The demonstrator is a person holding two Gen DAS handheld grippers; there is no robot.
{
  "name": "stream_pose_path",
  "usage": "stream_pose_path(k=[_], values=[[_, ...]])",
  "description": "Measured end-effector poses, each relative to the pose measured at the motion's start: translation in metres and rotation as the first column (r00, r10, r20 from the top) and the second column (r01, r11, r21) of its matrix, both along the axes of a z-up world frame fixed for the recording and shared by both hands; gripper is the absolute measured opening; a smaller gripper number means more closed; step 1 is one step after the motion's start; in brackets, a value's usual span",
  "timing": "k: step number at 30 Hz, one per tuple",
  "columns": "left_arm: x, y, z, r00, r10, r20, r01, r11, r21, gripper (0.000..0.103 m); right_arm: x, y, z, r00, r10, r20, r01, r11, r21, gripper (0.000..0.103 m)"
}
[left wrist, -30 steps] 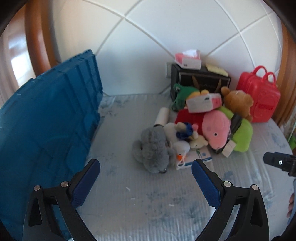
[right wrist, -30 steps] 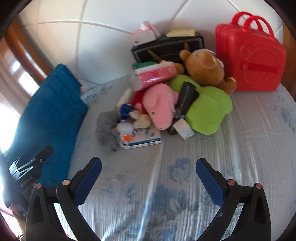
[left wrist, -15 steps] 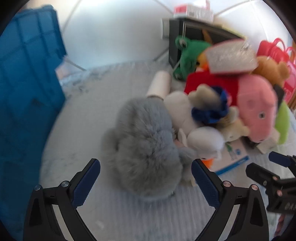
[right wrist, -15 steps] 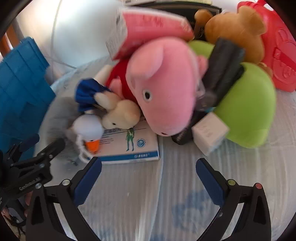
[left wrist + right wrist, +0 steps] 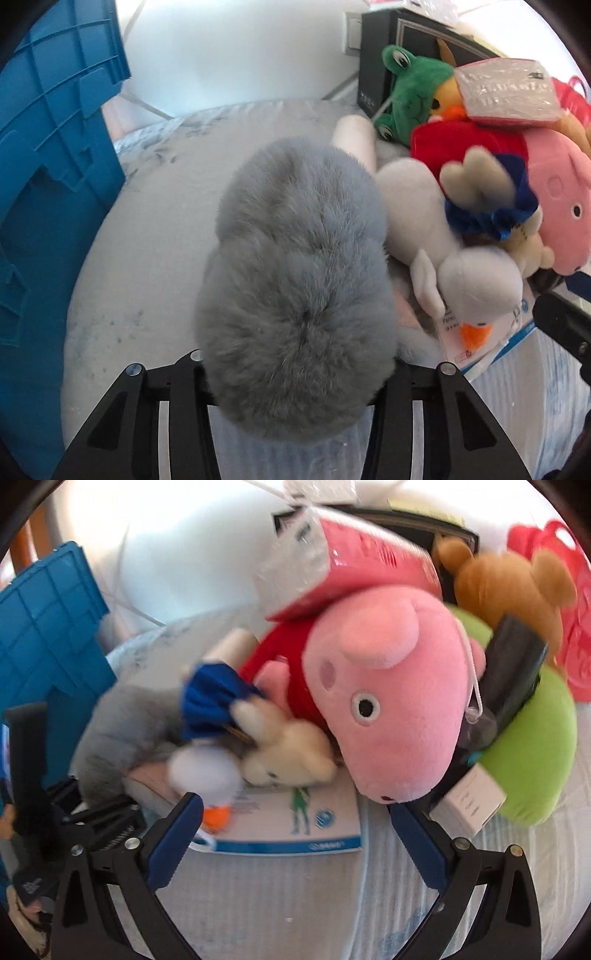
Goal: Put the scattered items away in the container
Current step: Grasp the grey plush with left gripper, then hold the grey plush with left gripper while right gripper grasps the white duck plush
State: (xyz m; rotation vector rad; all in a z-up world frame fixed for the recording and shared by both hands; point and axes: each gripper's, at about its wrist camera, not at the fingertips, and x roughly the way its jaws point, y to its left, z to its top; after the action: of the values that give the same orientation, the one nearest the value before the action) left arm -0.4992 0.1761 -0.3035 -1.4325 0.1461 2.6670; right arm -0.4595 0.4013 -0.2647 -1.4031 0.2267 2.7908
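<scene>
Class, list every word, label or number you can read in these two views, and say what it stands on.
No text reads clearly.
White and blue box: print beside a green figure, too blurred.
Pink packet: large pale lettering, blurred.
Black box: small white print, too small.

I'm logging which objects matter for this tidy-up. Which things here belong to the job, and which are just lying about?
Job:
grey fluffy toy, gripped by the left tongs
pink pig plush
white duck toy
blue crate

Lying about:
black box
red case
</scene>
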Motion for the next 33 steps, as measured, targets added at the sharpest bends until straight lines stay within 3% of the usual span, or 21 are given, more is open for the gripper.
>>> stream_pose_path(k=[4, 6, 10, 13, 20, 26, 33], values=[[0.007, -0.007, 0.014, 1.000, 0.014, -0.022, -0.013, 0.999, 0.037, 0.044, -0.002, -0.006, 0.012, 1.000, 0.024, 0.001, -0.024, 0.999, 0.036, 0.097], [0.016, -0.008, 0.019, 1.000, 0.011, -0.029, -0.009, 0.999, 0.049, 0.044, 0.009, -0.006, 0.018, 0.999, 0.041, -0.008, -0.041, 0.999, 0.013, 0.085], [0.021, -0.008, 0.021, 0.999, 0.008, -0.038, -0.006, 0.999, 0.045, 0.044, 0.029, -0.013, 0.017, 0.998, 0.070, -0.008, -0.070, 0.997, -0.024, 0.077], [0.020, -0.009, 0.019, 0.999, 0.014, -0.036, -0.013, 1.000, 0.028, 0.044, 0.021, -0.025, 0.019, 0.995, 0.101, -0.012, -0.101, 0.994, -0.027, 0.063], [0.011, -0.015, 0.007, 0.999, 0.033, -0.018, -0.033, 0.999, -0.002, 0.044, -0.019, -0.043, -0.015, 0.989, 0.143, 0.047, -0.140, 0.989, -0.052, 0.063], [0.011, -0.015, 0.001, 0.999, 0.045, -0.002, -0.045, 0.999, 0.000, 0.043, -0.041, -0.052, -0.030, 0.992, 0.118, 0.051, -0.116, 0.993, -0.027, 0.050], [0.043, -0.019, 0.001, 0.999, 0.042, 0.024, -0.042, 0.999, 0.014, 0.043, -0.004, -0.054, -0.029, 0.982, 0.161, 0.095, -0.157, 0.986, -0.048, 0.049]])
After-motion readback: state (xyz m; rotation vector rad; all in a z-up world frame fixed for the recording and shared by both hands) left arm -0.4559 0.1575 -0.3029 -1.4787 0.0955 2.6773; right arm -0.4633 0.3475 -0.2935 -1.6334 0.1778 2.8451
